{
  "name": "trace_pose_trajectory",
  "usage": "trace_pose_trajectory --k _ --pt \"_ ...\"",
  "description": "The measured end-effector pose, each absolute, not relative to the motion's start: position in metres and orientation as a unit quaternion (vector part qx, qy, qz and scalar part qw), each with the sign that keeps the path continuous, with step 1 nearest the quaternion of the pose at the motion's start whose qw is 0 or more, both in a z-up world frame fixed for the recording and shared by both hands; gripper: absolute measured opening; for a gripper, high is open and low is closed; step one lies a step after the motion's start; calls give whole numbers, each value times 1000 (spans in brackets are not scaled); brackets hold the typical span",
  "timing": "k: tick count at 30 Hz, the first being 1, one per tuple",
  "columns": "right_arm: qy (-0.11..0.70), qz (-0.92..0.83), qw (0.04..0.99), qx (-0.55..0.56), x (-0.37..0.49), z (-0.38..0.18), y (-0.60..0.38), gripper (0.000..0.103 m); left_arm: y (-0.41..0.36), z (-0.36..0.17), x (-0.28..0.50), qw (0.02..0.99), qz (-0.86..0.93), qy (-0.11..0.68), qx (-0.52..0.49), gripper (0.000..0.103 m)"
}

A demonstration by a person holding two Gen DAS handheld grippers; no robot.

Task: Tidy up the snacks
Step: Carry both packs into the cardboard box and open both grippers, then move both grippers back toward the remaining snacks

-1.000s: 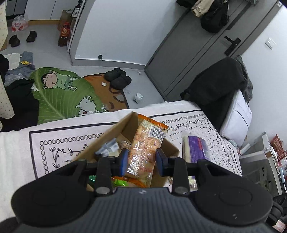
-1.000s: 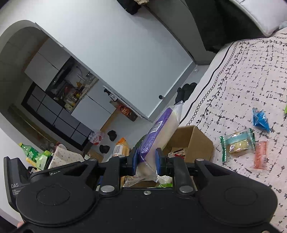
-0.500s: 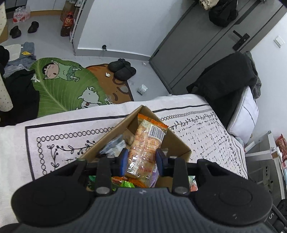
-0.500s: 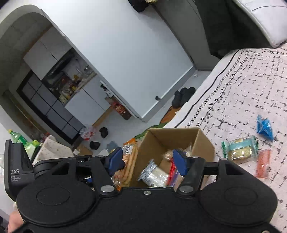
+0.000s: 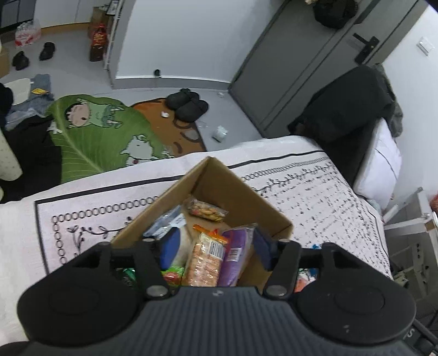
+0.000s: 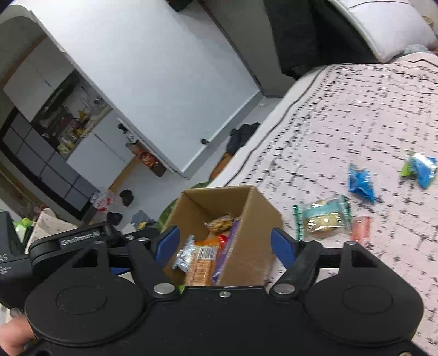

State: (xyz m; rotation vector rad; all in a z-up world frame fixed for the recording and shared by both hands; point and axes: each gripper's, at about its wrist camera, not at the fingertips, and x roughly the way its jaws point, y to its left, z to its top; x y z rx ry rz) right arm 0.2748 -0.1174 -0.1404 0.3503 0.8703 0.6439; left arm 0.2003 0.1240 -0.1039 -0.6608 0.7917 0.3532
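Observation:
An open cardboard box [image 5: 235, 189] stands on the patterned bed cover and also shows in the right wrist view [image 6: 257, 213]. Inside lie an orange cracker pack [image 5: 205, 260], a purple packet [image 5: 234, 257], a small nut bag [image 5: 205, 209] and other wrappers. My left gripper [image 5: 216, 246] is open above the box, its jaws either side of the two packs. My right gripper [image 6: 225, 243] is open and empty above the box. Loose snacks lie on the cover to the right: a green-edged biscuit pack [image 6: 323, 217], an orange stick [image 6: 360, 230] and blue packets [image 6: 360, 183].
The bed cover [image 6: 356, 123] spreads to the right with a pillow [image 6: 383, 24] at the back. Beyond the bed edge the floor holds a green cartoon rug [image 5: 95, 137] and black slippers [image 5: 189, 105]. A grey door [image 5: 301, 63] stands behind.
Both grippers opened: the right let the purple packet fall into the box, then the left let go of the orange cracker pack, which now lies in the box.

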Motion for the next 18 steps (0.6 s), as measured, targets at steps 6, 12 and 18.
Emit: trace_pose_trajectory --k 6,12,18 --pt "414 284 850 159 275 -132 -136 85 115 -100 199 853 187 385 -298 80" --pt "409 251 863 156 277 -122 -161 94 96 -94 196 860 187 393 -266 82" --pt "412 227 865 173 283 -121 -192 97 74 -85 196 868 184 394 -239 91"
